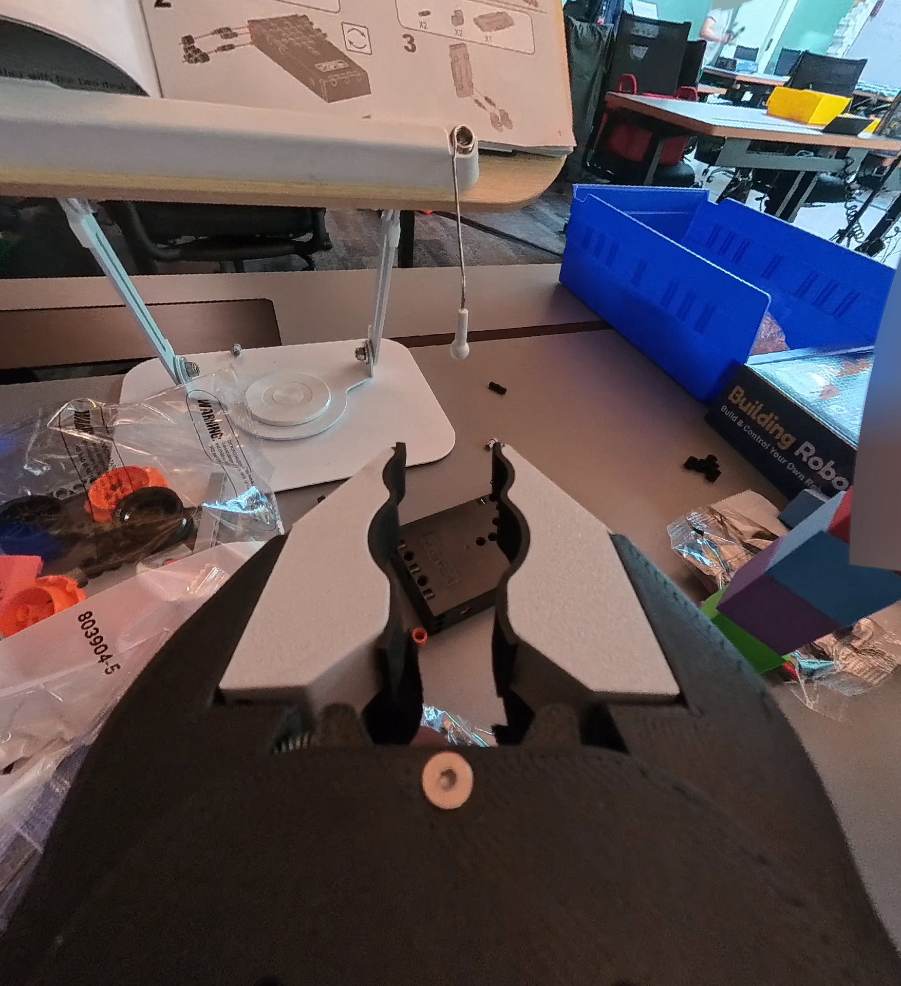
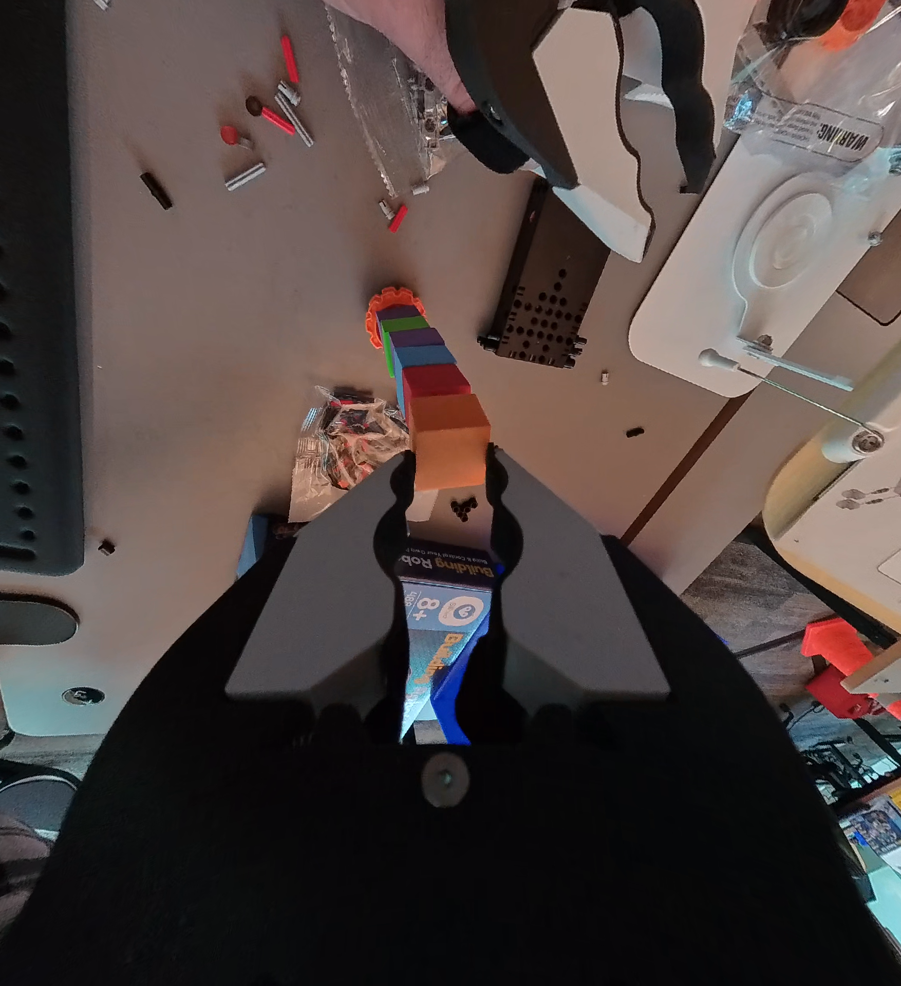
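Black perforated block (image 1: pixel 451 568) lies between your wide-open left gripper (image 1: pixel 447 453); your right gripper (image 2: pixel 449 453) pinches the coloured-cube rod (image 2: pixel 445 443) by its orange end

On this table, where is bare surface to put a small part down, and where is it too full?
Free: the grey table between the dark perforated mat and the orange gear; also between the white stand base and the blue bin. Crowded: the clear bags at the left gripper.
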Demonstrator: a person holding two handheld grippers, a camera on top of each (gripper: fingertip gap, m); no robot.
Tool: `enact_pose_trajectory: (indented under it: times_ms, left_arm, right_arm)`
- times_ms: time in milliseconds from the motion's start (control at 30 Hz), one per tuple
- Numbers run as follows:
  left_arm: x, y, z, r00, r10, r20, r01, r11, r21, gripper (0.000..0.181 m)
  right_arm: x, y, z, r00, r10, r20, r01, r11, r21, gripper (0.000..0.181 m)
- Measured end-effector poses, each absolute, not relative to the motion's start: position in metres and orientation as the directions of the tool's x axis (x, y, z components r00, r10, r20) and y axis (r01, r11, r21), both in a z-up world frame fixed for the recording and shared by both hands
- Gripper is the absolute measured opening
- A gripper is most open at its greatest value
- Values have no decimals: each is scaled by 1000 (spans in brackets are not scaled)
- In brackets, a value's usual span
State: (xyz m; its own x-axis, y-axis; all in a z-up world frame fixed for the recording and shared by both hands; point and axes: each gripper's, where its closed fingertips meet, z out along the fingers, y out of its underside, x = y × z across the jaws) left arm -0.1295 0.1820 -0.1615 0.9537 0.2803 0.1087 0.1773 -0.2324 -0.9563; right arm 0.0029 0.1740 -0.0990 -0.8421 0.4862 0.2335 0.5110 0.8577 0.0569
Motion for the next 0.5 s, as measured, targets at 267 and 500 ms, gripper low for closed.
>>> enact_pose_trajectory:
  times_ms: [267, 500]
  left_arm:
    - [-130, 182, -161, 953, 284, 108, 177, -232, -956, 31]
    - [-131, 182, -162, 953, 284, 108, 178, -233, -956, 30]
  right_arm:
    - [2, 174, -102, -848, 479, 226, 502, 863, 55, 26]
    - [-1, 174, -102, -848, 472, 239, 499, 864, 65, 28]
